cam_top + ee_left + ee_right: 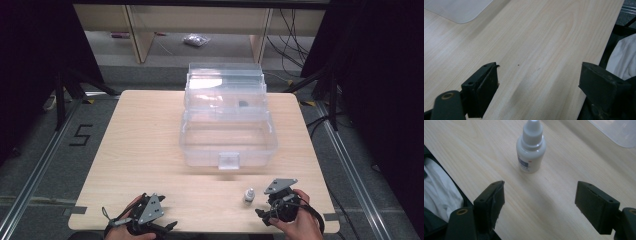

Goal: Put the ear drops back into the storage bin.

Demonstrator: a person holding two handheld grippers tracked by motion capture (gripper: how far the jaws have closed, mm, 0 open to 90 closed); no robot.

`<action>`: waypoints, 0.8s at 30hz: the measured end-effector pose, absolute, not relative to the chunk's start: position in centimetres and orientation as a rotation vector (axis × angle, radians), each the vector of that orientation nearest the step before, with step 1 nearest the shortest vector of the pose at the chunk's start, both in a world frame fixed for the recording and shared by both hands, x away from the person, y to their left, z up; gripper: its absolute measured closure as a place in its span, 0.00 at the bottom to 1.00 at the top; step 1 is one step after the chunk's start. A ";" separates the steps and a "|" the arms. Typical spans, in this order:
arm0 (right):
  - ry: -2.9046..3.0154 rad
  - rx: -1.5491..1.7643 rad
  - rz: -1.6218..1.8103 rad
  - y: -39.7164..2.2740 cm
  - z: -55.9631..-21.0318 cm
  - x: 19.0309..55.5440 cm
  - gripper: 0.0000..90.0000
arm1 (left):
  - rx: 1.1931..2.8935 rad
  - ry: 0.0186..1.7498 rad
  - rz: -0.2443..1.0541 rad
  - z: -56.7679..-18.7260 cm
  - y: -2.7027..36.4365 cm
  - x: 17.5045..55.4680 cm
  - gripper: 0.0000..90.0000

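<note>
A small white dropper bottle (248, 195) (531, 150) stands upright on the light wooden table (145, 150), near its front edge on the right. My right gripper (262, 213) (541, 187) sits just behind and to the right of the bottle. Its jaws stand wide apart with bare table between them, and the bottle is a little ahead of the tips, untouched. At the front left edge my left gripper (171, 226) (539, 72) lies low, open, with nothing but wood grain between its jaws.
A clear plastic box (227, 142) with its lid tipped back stands at the table's middle and far side; a small dark thing lies in its upper tray. White cloth (439, 185) hangs past the table's front edge. Floor rails run along both sides.
</note>
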State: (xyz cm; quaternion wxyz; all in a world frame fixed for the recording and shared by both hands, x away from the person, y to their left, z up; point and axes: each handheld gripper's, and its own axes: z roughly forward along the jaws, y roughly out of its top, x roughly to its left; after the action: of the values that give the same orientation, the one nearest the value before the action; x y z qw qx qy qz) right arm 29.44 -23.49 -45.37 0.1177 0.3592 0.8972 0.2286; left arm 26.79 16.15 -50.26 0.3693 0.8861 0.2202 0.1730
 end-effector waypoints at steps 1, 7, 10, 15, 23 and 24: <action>2.622 1.046 0.654 -23.4 -45.3 29.5 0.28 | 2.282 0.564 0.441 -50.2 16.1 26.8 0.17; 2.659 1.030 0.604 -22.6 -45.2 30.1 0.29 | 2.292 0.555 0.448 -50.2 16.1 26.8 0.17; 2.676 1.011 0.586 -22.3 -45.2 30.4 0.29 | 2.285 0.563 0.444 -50.2 16.1 26.8 0.17; 2.711 0.955 0.520 -21.0 -45.1 31.4 0.32 | 2.294 0.553 0.448 -50.2 16.1 26.8 0.17; 2.758 0.908 0.465 -20.0 -45.0 32.4 0.36 | 2.293 0.561 0.448 -50.2 16.1 26.8 0.17; 2.762 0.902 0.464 -20.0 -45.0 32.4 0.36 | 2.287 0.568 0.435 -50.3 16.1 26.8 0.17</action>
State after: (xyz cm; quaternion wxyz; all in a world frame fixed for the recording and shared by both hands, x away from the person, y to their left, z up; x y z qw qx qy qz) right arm 32.43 -19.98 -45.03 0.0996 0.3051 0.9340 0.1568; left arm 26.78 16.06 -50.30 0.3639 0.8889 0.2209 0.1690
